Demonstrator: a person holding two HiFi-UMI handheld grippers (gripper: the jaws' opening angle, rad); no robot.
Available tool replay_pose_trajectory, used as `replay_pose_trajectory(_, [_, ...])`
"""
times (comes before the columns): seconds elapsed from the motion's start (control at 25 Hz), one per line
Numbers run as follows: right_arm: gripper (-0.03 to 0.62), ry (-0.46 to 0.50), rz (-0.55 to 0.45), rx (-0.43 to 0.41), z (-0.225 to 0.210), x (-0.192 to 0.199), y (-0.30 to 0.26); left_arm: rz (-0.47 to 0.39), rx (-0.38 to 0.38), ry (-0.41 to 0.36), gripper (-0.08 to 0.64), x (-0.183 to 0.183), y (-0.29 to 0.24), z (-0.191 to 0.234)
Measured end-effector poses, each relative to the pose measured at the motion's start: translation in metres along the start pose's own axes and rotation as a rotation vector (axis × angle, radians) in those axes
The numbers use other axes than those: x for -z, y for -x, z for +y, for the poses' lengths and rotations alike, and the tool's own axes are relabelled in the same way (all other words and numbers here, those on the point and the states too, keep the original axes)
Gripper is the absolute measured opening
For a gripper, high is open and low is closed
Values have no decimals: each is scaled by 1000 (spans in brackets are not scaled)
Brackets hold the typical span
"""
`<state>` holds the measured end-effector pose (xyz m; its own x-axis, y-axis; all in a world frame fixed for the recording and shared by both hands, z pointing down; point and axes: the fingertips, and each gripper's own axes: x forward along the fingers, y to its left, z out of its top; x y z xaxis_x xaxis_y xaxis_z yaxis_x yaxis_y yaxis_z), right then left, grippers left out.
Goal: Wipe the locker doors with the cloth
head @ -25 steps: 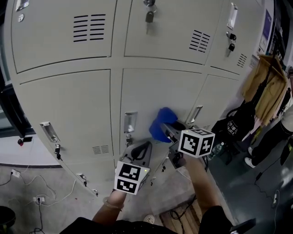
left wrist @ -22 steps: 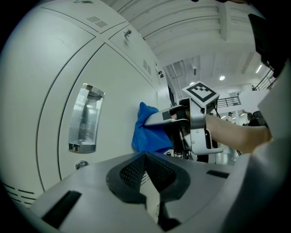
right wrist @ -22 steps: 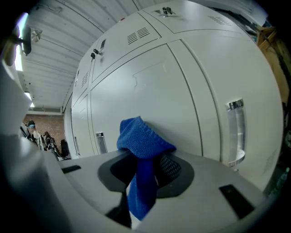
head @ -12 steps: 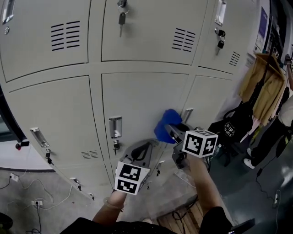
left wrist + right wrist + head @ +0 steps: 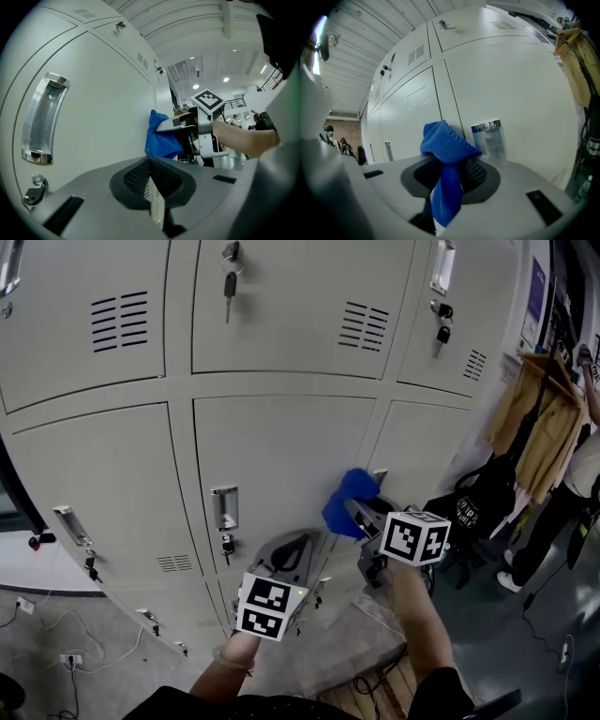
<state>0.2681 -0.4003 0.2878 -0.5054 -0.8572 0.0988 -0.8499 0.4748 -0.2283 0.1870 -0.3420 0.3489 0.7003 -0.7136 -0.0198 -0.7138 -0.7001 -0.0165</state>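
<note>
Head view. A bank of pale grey locker doors (image 5: 281, 446) fills the upper and left frame. The right gripper (image 5: 356, 512) is at centre-right, its marker cube (image 5: 415, 536) facing the camera. A blue cloth (image 5: 347, 501) is bunched at its tip, against the lower middle door near that door's right edge. The left gripper (image 5: 295, 545) sits lower, at bottom centre, well apart from the cloth and pointing at the same door. A chrome handle (image 5: 224, 508) is left of both grippers. A key (image 5: 229, 282) hangs in a lock at top centre. A tan coat (image 5: 536, 418) and a black bag (image 5: 480, 504) are at right, with a person (image 5: 583, 479) at the right edge. Cables (image 5: 66, 652) lie on the floor at lower left.

Left gripper view. The left gripper (image 5: 150, 164) has its jaws pressed together with nothing between them. The door surface runs along the left half, with the recessed handle (image 5: 44, 119) at left and a padlock (image 5: 33, 192) below it. At centre frame the right gripper (image 5: 165, 126) carries the cloth (image 5: 161, 138). The cloth looks pressed on the door, though the contact line is not clear from this angle.

Right gripper view. The right gripper (image 5: 452, 176) has its jaws clamped on the cloth (image 5: 447, 157). One fold mushrooms above the jaws and a tail hangs down between them toward the bottom of the frame. A chrome handle (image 5: 490, 138) stands just right of the cloth on the door behind. The tan coat (image 5: 577, 61) is at upper right.
</note>
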Motion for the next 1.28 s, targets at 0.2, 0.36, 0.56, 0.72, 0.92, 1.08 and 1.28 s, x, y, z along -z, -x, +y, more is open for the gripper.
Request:
replay_pose_trajectory(0.2, [107, -6, -7, 16, -6, -1, 2, 1, -5, 2, 6, 1, -1, 0])
replay_pose_trajectory(0.36, [107, -1, -12, 30, -6, -1, 4, 4, -2, 0, 6, 1, 3, -1])
replay_pose_trajectory(0.56, [106, 3, 1, 49, 0, 7, 5, 16, -5, -3, 6, 3, 13, 3])
replay_pose_trajectory(0.72, [106, 17, 27, 34, 20, 22, 3, 26, 0, -3, 6, 5, 23, 4])
replay_pose_trajectory(0.92, [106, 13, 45, 2, 52, 41, -1, 36, 0, -4, 6, 8, 42, 9])
replay_pose_trajectory(1.08, [106, 6, 78, -27, 77, 61, -10, 48, -10, -3, 6, 13, 60, 18])
replay_pose_trajectory(1.28, [106, -13, 109, -53, 108, 85, -24, 62, -29, -2, 6, 17, 88, 33])
